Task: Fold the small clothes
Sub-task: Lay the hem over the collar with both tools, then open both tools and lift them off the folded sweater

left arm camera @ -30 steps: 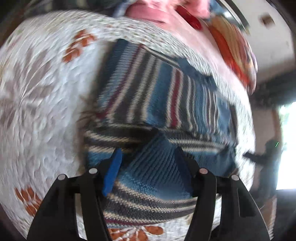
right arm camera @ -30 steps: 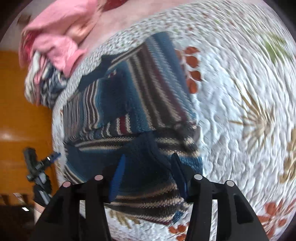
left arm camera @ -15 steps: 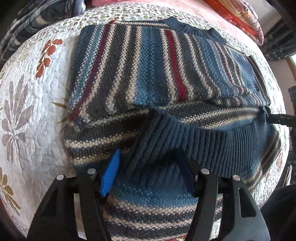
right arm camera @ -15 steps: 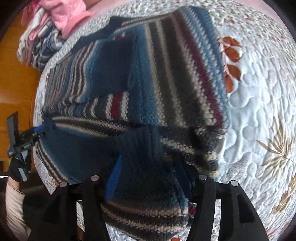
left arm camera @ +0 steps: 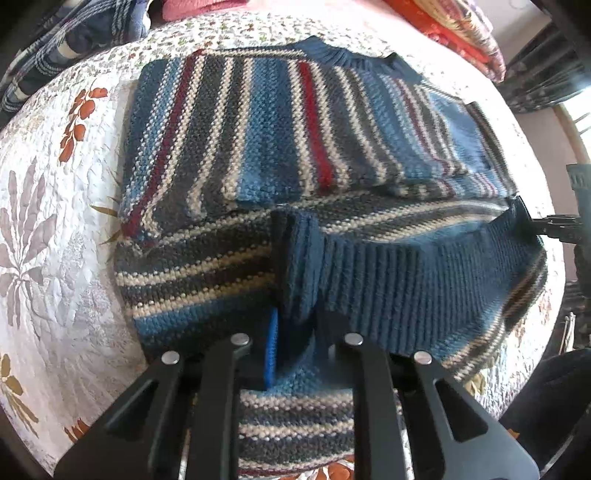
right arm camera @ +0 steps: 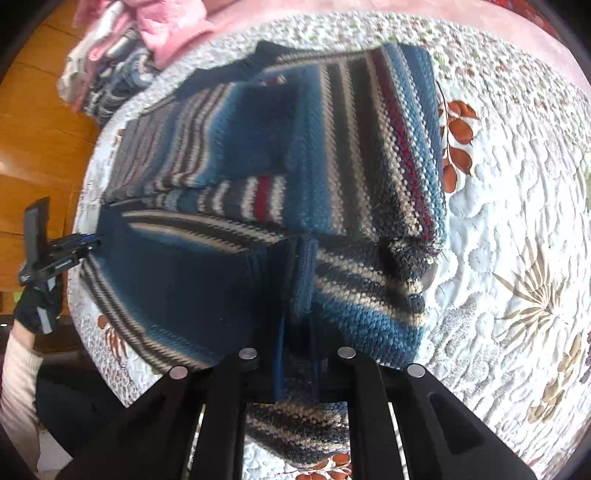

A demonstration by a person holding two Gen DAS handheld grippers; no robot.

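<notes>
A blue knit sweater [left arm camera: 258, 140] with cream, grey and red stripes lies flat on the quilt, its lower part doubled up over its body. In the left wrist view my left gripper [left arm camera: 297, 321] is shut on a pinch of the dark blue ribbed hem [left arm camera: 388, 269]. The right gripper [left arm camera: 546, 225] shows at the right edge, holding the hem's far end. In the right wrist view the sweater [right arm camera: 351, 147] fills the middle, and my right gripper [right arm camera: 297, 332] is shut on the ribbed hem [right arm camera: 207, 280]. The left gripper [right arm camera: 62, 251] appears at the left, gripping the other corner.
A white quilt [left arm camera: 48, 221] with leaf prints covers the bed [right arm camera: 517, 184]. Piled clothes sit at the far side: blue plaid [left arm camera: 55, 48] and pink [right arm camera: 166, 29]. Red and orange blankets [left arm camera: 461, 33] lie at the back right. A person's light sleeve [right arm camera: 18, 369] shows at the lower left.
Both grippers' fingers have narrowed from wide apart to pinched on the ribbed hem. Both cameras have come closer over the sweater, and the hem is now stretched between the two grippers.
</notes>
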